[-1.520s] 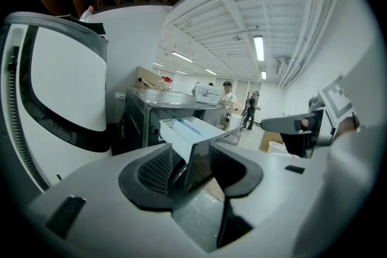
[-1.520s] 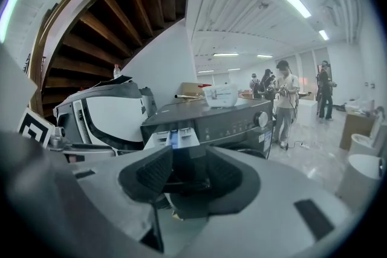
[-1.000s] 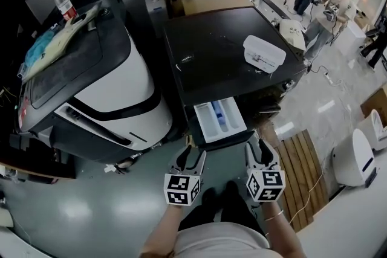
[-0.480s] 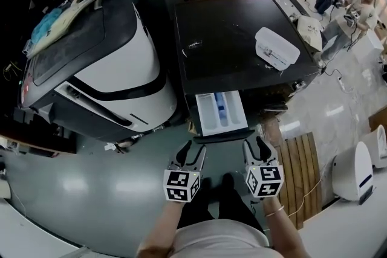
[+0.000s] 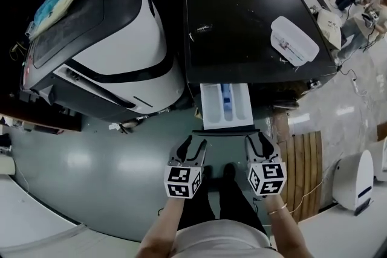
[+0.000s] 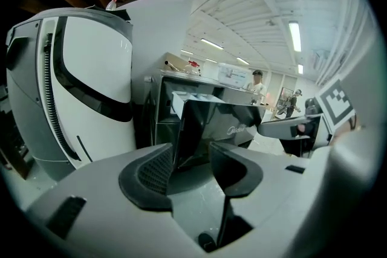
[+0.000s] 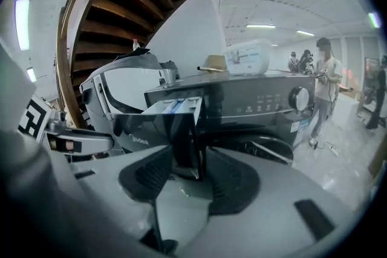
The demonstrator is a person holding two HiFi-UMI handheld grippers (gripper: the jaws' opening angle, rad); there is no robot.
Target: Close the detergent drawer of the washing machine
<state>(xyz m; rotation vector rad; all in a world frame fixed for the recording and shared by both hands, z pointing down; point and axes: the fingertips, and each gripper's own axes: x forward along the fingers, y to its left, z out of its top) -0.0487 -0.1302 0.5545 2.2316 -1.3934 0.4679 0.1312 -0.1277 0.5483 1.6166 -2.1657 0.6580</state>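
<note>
Just before the open detergent drawer (image 5: 213, 107), left tool (image 5: 193, 143) and right tool (image 5: 256, 138) wide, empty; white appliance (image 5: 121, 51) alongside.

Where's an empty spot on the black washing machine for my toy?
The middle of the washing machine top, between the small scrap near its left edge and the white box, is bare. The left machine's lid is crowded.

Left tool (image 5: 192, 145) and right tool (image 5: 256, 142) level, side by side, both jaws apart
</note>
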